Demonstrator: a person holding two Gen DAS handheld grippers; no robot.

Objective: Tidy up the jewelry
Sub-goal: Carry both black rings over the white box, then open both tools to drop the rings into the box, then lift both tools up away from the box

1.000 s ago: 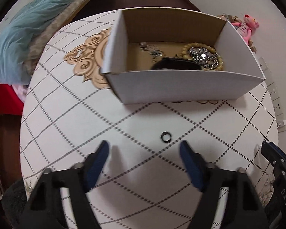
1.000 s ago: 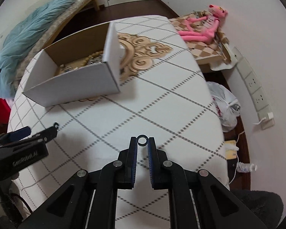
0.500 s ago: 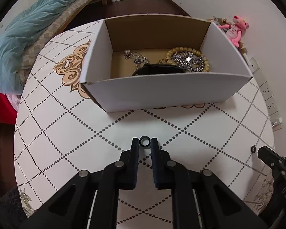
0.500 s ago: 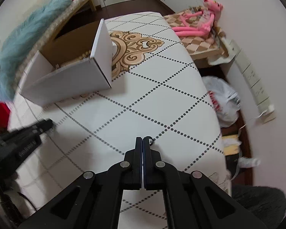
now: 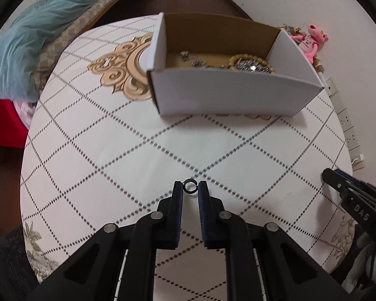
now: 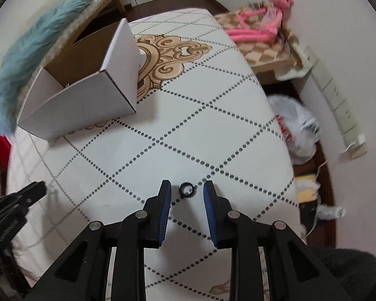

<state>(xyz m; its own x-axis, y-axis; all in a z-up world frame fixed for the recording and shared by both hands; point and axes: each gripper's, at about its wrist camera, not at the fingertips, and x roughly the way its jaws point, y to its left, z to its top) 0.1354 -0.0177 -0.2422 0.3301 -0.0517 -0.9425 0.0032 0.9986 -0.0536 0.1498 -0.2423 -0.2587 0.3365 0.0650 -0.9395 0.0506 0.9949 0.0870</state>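
Ring [image 6: 186, 190] released; right gripper [image 6: 187, 192] now spread around it.

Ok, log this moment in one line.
left gripper: shut on black ring | right gripper: open around second ring | white box: holds jewelry

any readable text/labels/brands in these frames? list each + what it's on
"DAS" – white letters on the body of the right gripper, seen in the left wrist view.
Red print on the white plastic bag beside the table: too blurred to read.
White box: no print visible.
Left gripper body, seen in the right view: no lettering legible.
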